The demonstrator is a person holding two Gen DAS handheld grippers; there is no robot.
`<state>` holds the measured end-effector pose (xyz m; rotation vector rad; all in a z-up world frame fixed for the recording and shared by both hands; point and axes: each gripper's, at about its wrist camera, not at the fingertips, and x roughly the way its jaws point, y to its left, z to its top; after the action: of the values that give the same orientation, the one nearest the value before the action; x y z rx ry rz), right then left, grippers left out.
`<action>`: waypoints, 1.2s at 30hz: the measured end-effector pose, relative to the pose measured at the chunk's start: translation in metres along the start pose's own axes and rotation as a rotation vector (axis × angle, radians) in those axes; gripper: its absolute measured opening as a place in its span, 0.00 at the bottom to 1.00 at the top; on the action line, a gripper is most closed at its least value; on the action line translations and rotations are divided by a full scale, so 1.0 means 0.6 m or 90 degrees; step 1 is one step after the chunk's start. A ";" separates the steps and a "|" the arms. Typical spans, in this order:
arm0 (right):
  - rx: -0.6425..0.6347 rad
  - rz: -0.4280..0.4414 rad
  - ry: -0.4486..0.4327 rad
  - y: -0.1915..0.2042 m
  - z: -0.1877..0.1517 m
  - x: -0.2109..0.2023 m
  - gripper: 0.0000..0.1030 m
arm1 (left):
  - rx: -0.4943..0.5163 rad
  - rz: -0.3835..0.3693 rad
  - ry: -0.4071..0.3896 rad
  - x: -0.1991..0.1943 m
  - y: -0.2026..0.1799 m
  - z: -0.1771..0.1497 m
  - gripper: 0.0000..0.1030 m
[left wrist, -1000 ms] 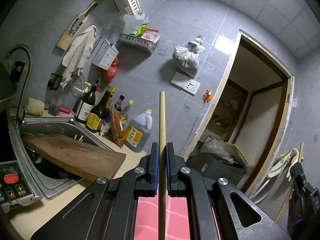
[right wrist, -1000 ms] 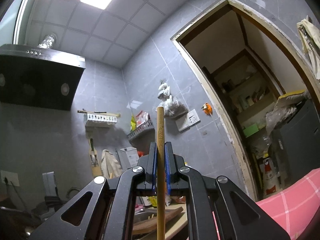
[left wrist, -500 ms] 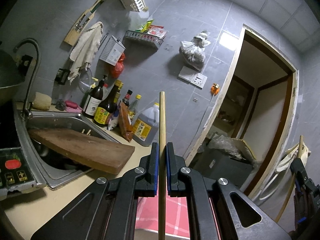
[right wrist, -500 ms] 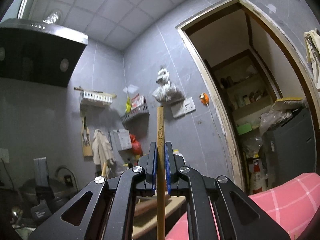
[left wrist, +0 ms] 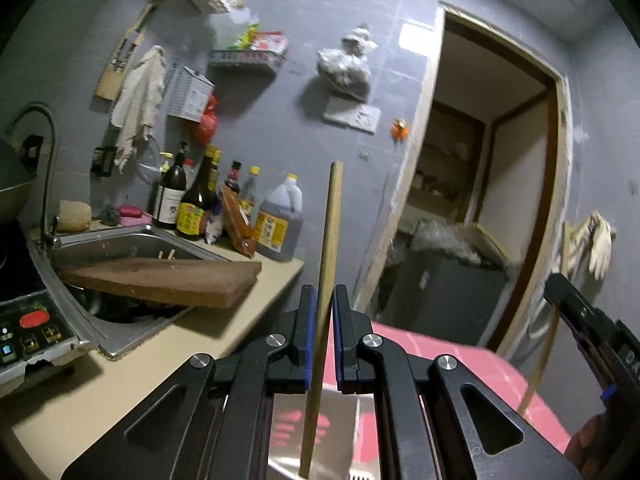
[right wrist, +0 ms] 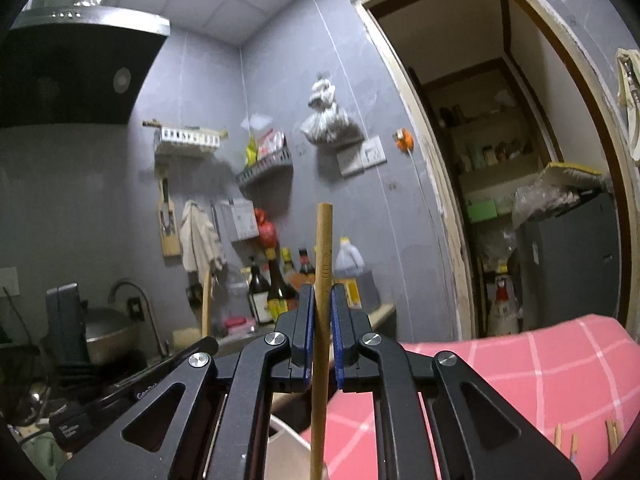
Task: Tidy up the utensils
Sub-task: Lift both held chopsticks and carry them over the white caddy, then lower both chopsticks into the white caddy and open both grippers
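**Two chopsticks upright in two grippers over a pink checked cloth**

The grey tiled kitchen wall (left wrist: 280, 128) is soft with blur in both views. The worktop (left wrist: 120, 376) is cut off at the lower left; the sink (left wrist: 120, 240) at its far left corner is half covered by a wooden chopping board (left wrist: 160, 280), which hides the basin. The pink checked cloth (right wrist: 520, 380) runs out of frame at the right.

The left gripper (left wrist: 320, 300) has its fingers nearly closed on a wooden chopstick (left wrist: 326, 260). Its long axis stands close to upright, tilted slightly, top leaning right; the lower end drops over a pale, shiny container that is hard to identify. The right gripper (right wrist: 320, 300) pinches a second chopstick (right wrist: 323, 260), also upright, its foot cut off by the frame edge.
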<state>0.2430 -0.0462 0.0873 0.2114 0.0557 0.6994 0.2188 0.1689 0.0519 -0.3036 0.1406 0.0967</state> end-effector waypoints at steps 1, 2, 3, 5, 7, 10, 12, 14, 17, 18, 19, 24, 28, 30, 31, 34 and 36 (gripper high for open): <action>0.002 -0.002 0.009 -0.001 -0.003 -0.001 0.08 | 0.004 -0.005 0.010 0.001 -0.003 -0.004 0.05; 0.003 -0.004 0.019 -0.003 -0.005 -0.001 0.08 | 0.006 -0.012 0.023 0.002 -0.005 -0.009 0.05; 0.005 -0.006 0.029 -0.004 -0.007 0.000 0.08 | 0.007 -0.016 0.031 0.002 -0.006 -0.012 0.06; 0.010 -0.009 0.042 -0.007 -0.011 0.000 0.09 | 0.009 -0.024 0.037 0.000 -0.011 -0.019 0.06; 0.009 -0.017 0.052 -0.010 -0.014 0.000 0.10 | 0.005 -0.028 0.044 -0.004 -0.010 -0.020 0.07; 0.016 -0.024 0.065 -0.015 -0.016 0.002 0.24 | -0.005 -0.033 0.058 -0.004 -0.011 -0.019 0.09; 0.024 -0.023 0.066 -0.019 -0.016 0.000 0.28 | -0.005 -0.032 0.057 -0.008 -0.011 -0.017 0.11; 0.023 -0.025 0.068 -0.020 -0.016 -0.002 0.28 | -0.010 -0.035 0.058 -0.012 -0.010 -0.015 0.19; 0.020 -0.033 0.060 -0.020 -0.009 -0.011 0.41 | -0.018 -0.036 0.053 -0.020 -0.010 -0.012 0.28; 0.019 -0.037 0.053 -0.020 -0.007 -0.016 0.52 | -0.018 -0.036 0.051 -0.023 -0.012 -0.010 0.29; 0.015 -0.043 0.044 -0.020 -0.003 -0.023 0.56 | -0.015 -0.035 0.049 -0.027 -0.016 -0.008 0.30; -0.006 -0.084 0.006 -0.023 0.017 -0.062 0.79 | -0.012 -0.024 0.017 -0.059 -0.037 0.005 0.59; -0.023 -0.110 -0.010 -0.027 0.037 -0.105 0.89 | 0.014 -0.017 -0.001 -0.084 -0.066 0.013 0.75; -0.023 -0.114 -0.013 -0.030 0.045 -0.129 0.96 | 0.027 -0.021 -0.010 -0.098 -0.081 0.013 0.81; -0.026 -0.117 -0.014 -0.031 0.049 -0.141 1.00 | 0.033 -0.021 -0.012 -0.100 -0.087 0.013 0.83; -0.033 -0.129 -0.012 -0.036 0.060 -0.180 1.00 | 0.056 -0.026 -0.016 -0.118 -0.116 0.009 0.89; -0.039 -0.142 -0.010 -0.038 0.066 -0.200 1.00 | 0.060 -0.037 -0.015 -0.127 -0.133 0.004 0.92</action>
<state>0.1704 -0.1475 0.1188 0.1485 0.0418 0.4763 0.1533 0.0883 0.0887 -0.2120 0.1122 0.0362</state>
